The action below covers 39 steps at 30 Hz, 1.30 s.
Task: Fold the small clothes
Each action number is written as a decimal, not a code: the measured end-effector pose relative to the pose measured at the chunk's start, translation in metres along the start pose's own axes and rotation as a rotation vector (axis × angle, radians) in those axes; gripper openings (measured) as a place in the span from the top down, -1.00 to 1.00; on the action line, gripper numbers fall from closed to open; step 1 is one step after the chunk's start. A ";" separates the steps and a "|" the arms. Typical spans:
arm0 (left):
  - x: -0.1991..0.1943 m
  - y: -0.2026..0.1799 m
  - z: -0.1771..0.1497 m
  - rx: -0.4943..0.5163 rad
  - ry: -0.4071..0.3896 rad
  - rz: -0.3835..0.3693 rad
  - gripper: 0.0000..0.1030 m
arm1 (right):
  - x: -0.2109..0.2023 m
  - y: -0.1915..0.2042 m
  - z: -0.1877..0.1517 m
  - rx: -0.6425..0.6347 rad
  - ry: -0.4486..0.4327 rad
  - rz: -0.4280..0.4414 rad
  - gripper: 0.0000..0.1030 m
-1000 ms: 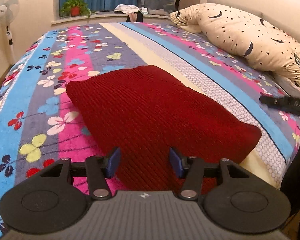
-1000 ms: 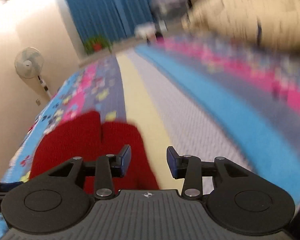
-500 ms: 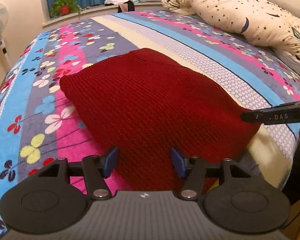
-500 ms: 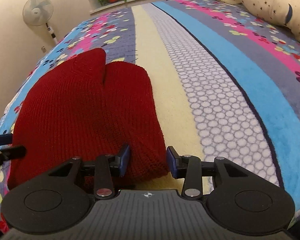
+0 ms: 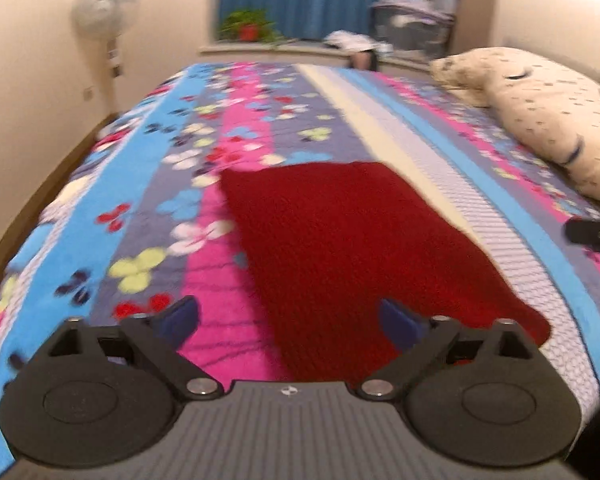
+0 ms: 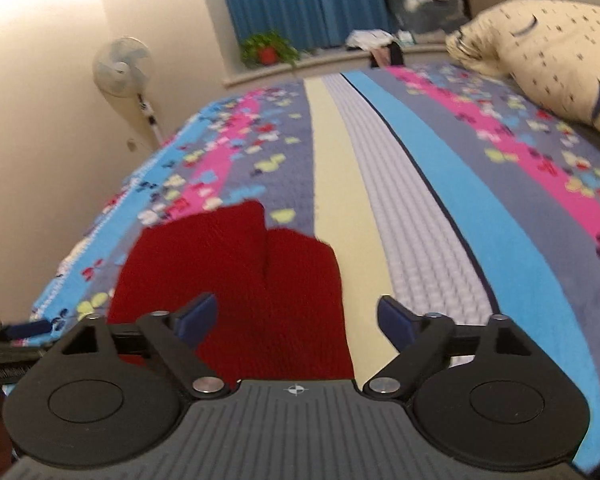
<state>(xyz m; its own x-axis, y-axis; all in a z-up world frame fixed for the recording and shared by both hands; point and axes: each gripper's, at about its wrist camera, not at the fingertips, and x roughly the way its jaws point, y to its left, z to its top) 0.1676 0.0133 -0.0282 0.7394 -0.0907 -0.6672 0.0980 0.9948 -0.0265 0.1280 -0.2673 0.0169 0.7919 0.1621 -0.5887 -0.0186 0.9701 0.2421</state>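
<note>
From right wrist, red knit garment (image 6: 236,280) cleft visible; left hides it

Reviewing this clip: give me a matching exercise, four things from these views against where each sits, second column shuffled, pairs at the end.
Things:
1. red knit garment
2. potted plant
3. standing fan
4. star-print pillow

Places:
A. by the wall, off the bed's left side
B. on the bed's right side
C. flat on the floral blanket, just beyond the grippers
D. on the window ledge, before the blue curtain

Pairs: 1-C, 2-D, 3-A, 4-B
</note>
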 end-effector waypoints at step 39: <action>0.171 0.070 0.040 -0.483 0.290 -0.405 -1.00 | 0.193 -0.047 0.005 0.236 0.468 0.378 -0.95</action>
<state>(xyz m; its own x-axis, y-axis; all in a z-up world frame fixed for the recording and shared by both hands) 0.3276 0.0657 -0.1150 0.4931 -0.5099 -0.7049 -0.0289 0.8002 -0.5991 0.2852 -0.2830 -0.1043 0.4058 0.5987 -0.6906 -0.0673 0.7731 0.6307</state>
